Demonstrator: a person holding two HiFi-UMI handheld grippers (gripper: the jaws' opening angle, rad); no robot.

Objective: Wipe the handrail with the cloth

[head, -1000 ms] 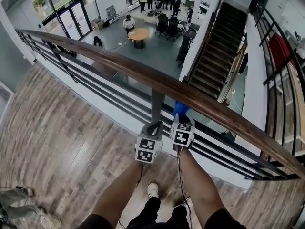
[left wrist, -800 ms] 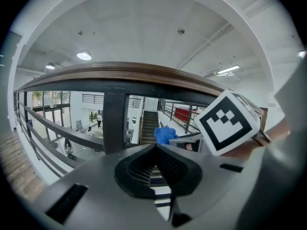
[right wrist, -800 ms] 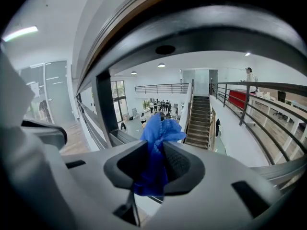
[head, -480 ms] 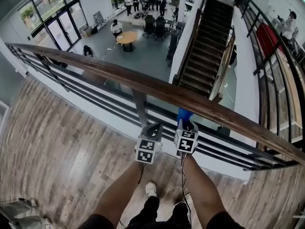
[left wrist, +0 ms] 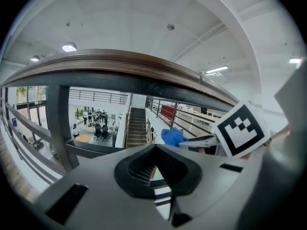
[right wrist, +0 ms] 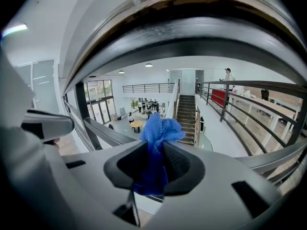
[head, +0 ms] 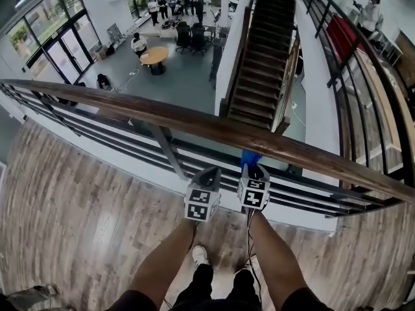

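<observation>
Right gripper (head: 251, 171) leads, jaws clamped on the blue cloth (right wrist: 157, 133). It's a soft, crumpled tuft bunching out past the ribbed dark pads (right wrist: 176, 165), just under the handrail (head: 194, 119) near the middle of its run; whether it touches can't be told. Left gripper (head: 208, 172) sits close beside it, jaws pressed together with nothing between them. Both bare forearms reach forward side by side, tools tilted up toward the rail. That handrail is a rounded, glossy brown wooden bar, slanting across the head view on a dark metal post (head: 170, 157) above thin horizontal bars (head: 311, 196). Underfoot, grained wood-plank floor (head: 78, 212).
</observation>
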